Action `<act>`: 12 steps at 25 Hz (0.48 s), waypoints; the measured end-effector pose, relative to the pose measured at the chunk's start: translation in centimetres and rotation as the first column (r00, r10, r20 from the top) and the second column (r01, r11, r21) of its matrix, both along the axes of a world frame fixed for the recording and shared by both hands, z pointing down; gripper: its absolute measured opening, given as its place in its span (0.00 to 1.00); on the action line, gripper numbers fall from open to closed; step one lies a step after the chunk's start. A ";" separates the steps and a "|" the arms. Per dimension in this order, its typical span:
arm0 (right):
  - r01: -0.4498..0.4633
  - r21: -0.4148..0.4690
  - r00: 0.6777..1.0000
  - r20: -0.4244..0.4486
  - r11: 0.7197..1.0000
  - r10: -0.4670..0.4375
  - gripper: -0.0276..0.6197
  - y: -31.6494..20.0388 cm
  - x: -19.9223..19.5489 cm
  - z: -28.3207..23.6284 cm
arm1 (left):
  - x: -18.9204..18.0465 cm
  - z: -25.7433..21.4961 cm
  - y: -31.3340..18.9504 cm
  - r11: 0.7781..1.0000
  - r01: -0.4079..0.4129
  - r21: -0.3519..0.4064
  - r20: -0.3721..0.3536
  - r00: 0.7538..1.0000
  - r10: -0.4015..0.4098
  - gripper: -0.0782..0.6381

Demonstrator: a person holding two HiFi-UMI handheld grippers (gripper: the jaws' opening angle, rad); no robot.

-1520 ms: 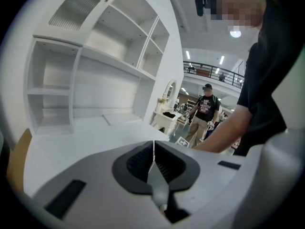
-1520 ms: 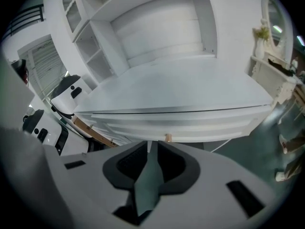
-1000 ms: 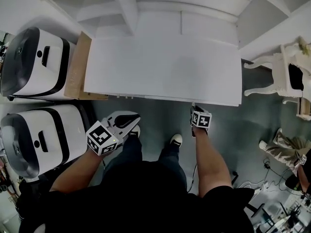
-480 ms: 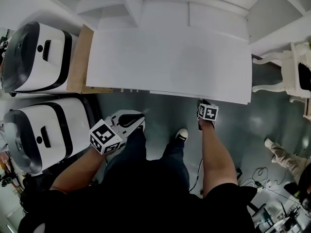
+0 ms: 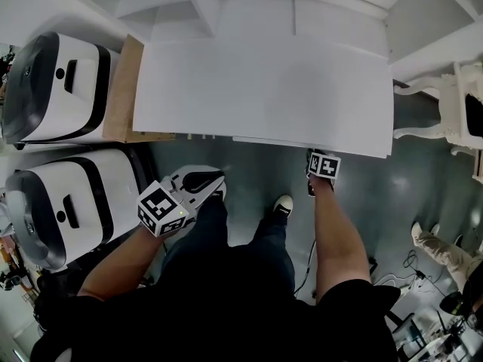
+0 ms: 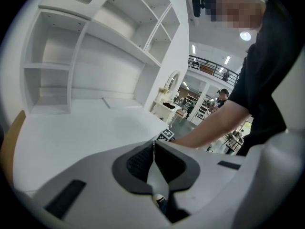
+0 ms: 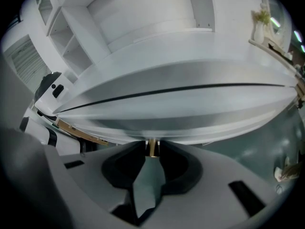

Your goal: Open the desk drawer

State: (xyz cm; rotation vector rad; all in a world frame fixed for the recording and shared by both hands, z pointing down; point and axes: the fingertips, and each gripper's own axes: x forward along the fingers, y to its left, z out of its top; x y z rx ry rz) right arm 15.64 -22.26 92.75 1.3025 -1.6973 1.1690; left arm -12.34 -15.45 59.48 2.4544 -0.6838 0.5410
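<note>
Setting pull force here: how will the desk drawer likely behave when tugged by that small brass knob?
The drawer looks like a wide, rigid white panel, so it should probably slide rather than flex. Its brass knob seems small and smooth; the right gripper, closed on it, might slip under a hard tug.

Head view: bright, even light from above. Flat white worktop (image 5: pixel 264 89) almost washed out, little texture. Soft shadow under its front edge on grey-green floor (image 5: pixel 256 176).

Both gripper views: strong fisheye bending, black vignette in corners.

Right gripper view: white drawer front (image 7: pixel 181 109) smeared by motion blur, small brass knob (image 7: pixel 152 148) sharper.

Left gripper view: round ceiling lamp (image 6: pixel 245 36) glares, background hall slightly soft.
</note>
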 end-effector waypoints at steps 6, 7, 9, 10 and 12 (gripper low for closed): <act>-0.031 -0.014 1.000 0.001 0.999 0.031 0.18 -0.2 -0.3 0.1 | 0.1 0.2 -0.1 1.000 -0.003 0.000 -0.002 1.000 0.003 0.13; -0.025 -0.019 1.000 0.004 0.999 0.026 0.18 -0.1 -0.4 0.2 | 0.1 0.3 0.0 1.000 -0.003 -0.002 -0.001 1.000 0.003 0.13; -0.022 -0.039 1.000 0.007 0.999 0.022 0.18 0.0 -0.2 0.3 | 0.3 0.5 0.1 1.000 -0.002 -0.007 0.000 1.000 0.002 0.13; -0.026 -0.048 1.000 0.006 0.999 0.026 0.18 0.0 -0.1 0.3 | 0.4 0.5 0.1 1.000 -0.002 -0.009 0.000 1.000 0.002 0.13; -0.039 -0.055 0.999 0.005 0.998 0.039 0.18 -0.1 0.0 0.3 | 0.4 0.5 -0.1 1.000 -0.001 -0.008 -0.001 1.000 0.001 0.13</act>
